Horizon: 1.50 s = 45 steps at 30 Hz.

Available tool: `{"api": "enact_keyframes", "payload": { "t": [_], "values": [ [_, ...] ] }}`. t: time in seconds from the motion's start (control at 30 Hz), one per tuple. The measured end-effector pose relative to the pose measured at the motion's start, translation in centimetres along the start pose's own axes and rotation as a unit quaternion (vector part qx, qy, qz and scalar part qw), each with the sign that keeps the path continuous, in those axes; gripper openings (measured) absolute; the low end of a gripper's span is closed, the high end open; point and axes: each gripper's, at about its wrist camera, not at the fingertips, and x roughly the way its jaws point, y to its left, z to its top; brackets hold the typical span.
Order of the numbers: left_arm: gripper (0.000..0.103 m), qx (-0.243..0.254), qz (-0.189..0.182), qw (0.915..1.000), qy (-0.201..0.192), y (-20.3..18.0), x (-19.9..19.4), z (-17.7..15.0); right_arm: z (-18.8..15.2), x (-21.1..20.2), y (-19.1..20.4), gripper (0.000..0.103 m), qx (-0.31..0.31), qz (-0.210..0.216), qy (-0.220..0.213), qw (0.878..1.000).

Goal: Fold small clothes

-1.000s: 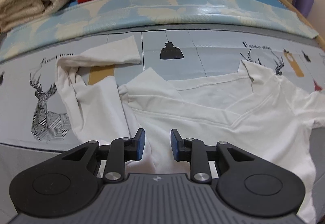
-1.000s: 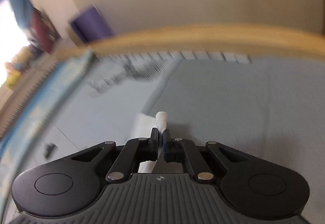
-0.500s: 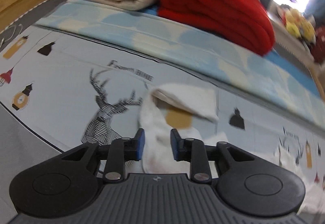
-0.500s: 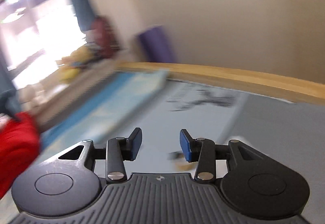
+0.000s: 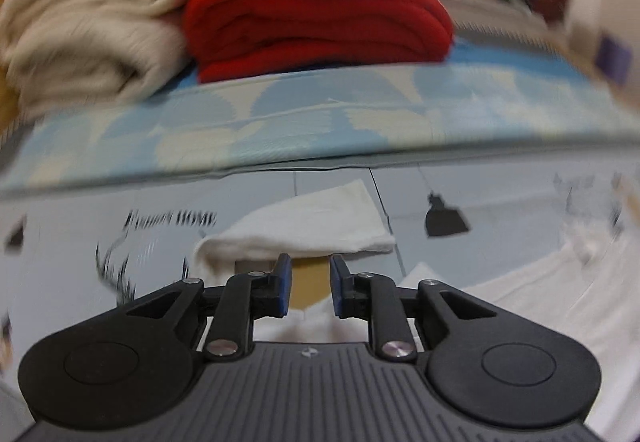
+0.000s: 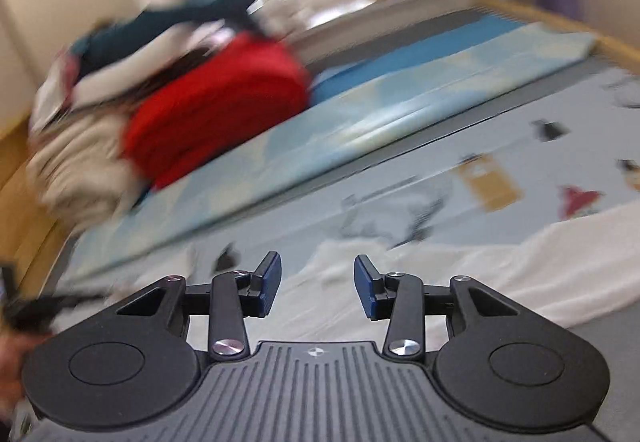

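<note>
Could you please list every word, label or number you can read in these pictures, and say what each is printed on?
"HOME": on the printed bed sheet, beside the white sleeve; the script word before it is too blurred to read.
Small emblem on each gripper body: too small to read.
Other sheet prints in the right wrist view: blurred, unreadable.

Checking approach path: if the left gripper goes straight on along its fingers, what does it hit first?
Most likely the white sleeve lying folded over just beyond the left gripper, whose jaws are apart with nothing between them. Depth is blurred, so it could meet the printed sheet under the sleeve edge instead.
</note>
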Motion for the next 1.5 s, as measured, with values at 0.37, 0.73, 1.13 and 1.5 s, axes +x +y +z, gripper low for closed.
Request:
{"api": "enact_keyframes", "payload": {
  "t": [0.37,0.73,1.13,1.5],
  "values": [
    [0.052,0.142,0.048,0.9887,0.006,-5.3,8.8,-1.4,-0.3,3.5,1.3,0.043,-0.057,0.006,0.046,0.997],
    [0.004,0.189,0.072,0.9789,0.034,-6.8,11.8,-1.1,-0.9,5.0,1.2,0.043,-0.071,0.0,0.066,0.995],
    [0.003,-0.152,0.156,0.9725,-0.081,13.7,-7.3,1.1,-0.6,5.1,2.2,0.043,-0.084,0.002,0.06,0.995],
    [0.002,-0.337,0.235,0.9115,-0.013,26.0,-12.8,-10.2,-1.0,3.5,4.3,0.043,-0.089,0.025,0.053,0.994]
  ]
}}
